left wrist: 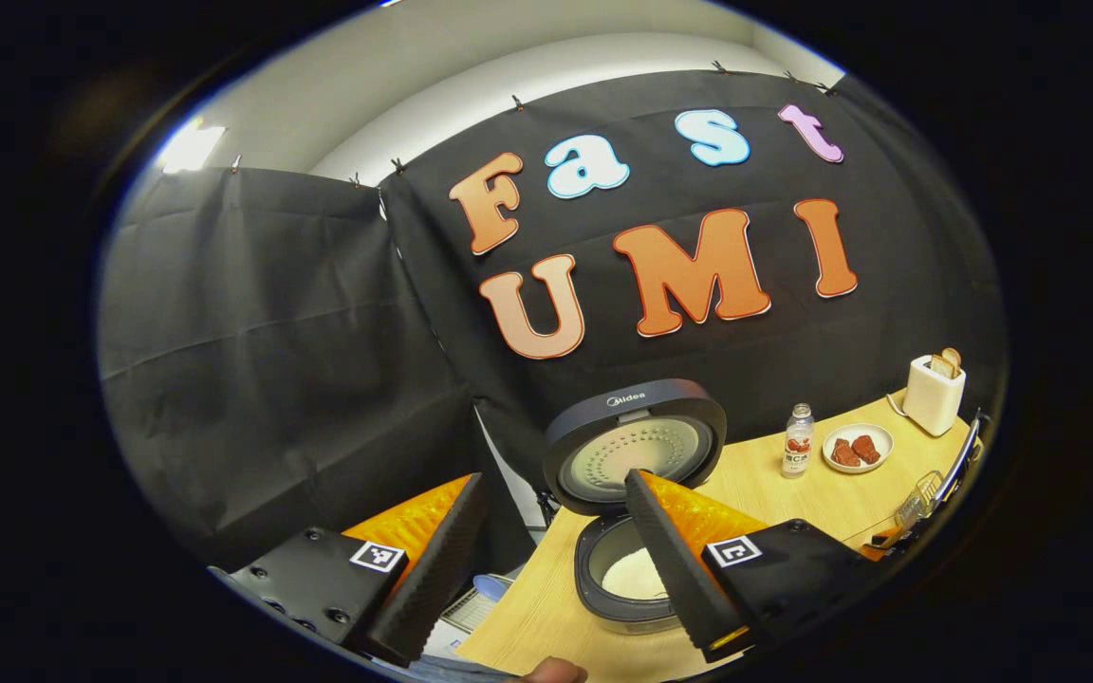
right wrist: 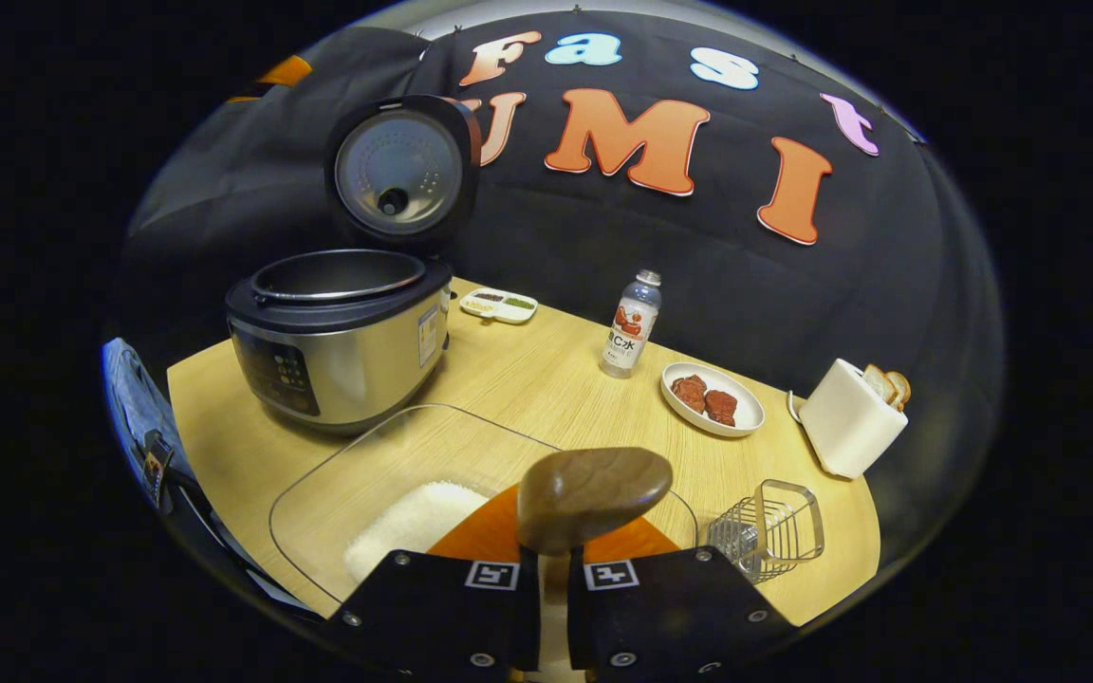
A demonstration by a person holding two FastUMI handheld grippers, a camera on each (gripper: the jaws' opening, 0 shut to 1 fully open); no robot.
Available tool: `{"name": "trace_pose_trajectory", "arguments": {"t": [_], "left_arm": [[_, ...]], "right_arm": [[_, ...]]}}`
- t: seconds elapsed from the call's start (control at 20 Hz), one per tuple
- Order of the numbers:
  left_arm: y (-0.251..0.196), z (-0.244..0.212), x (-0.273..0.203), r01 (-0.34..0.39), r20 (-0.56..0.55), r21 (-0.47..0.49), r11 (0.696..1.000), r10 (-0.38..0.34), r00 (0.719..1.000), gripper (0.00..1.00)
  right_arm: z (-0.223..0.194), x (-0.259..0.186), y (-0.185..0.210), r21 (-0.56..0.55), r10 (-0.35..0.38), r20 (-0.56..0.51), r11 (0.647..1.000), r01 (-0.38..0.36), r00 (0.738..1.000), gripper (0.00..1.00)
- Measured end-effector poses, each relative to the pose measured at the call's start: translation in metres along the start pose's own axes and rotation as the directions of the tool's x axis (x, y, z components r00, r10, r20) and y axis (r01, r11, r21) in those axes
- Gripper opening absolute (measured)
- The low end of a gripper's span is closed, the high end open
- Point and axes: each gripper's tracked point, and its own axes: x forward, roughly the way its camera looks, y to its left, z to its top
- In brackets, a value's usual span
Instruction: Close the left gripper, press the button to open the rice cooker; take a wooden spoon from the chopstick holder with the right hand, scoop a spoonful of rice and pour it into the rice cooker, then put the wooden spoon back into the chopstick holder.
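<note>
The wooden spoon [right wrist: 594, 495] is clamped between the jaws of the right gripper [right wrist: 551, 569] and held over the rice [right wrist: 411, 525] in the glass dish [right wrist: 319, 484] at the table's near edge, likely for scooping. The rice cooker [right wrist: 342, 332] is open at the left edge, with some rice seen inside. The left gripper [left wrist: 546, 560] is held back, its jaws apart.

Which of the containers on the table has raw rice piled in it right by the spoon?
The clear glass dish, closest to the right gripper, holds the white rice heap. The white plate carries two reddish pieces; the wire chopstick holder looks empty.
</note>
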Motion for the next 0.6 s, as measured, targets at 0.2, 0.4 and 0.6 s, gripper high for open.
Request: {"name": "trace_pose_trajectory", "arguments": {"t": [0.2,0.4,0.6], "left_arm": [[0.003,-0.003,0.004,0.002,-0.005,0.005,1.0,-0.002,1.0,1.0],[0.01,-0.007,0.005,-0.001,-0.013,0.01,1.0,0.001,1.0,1.0],[0.015,-0.01,0.006,-0.006,-0.018,0.005,1.0,0.006,1.0,1.0]], "right_arm": [[0.006,-0.001,0.03,0.242,0.133,0.002,0.962,-0.129,0.991,0.11],[0.005,-0.002,0.044,0.363,0.209,-0.007,0.912,-0.192,0.978,0.11],[-0.001,0.002,0.043,0.53,0.256,-0.036,0.824,-0.199,0.966,0.11]]}}
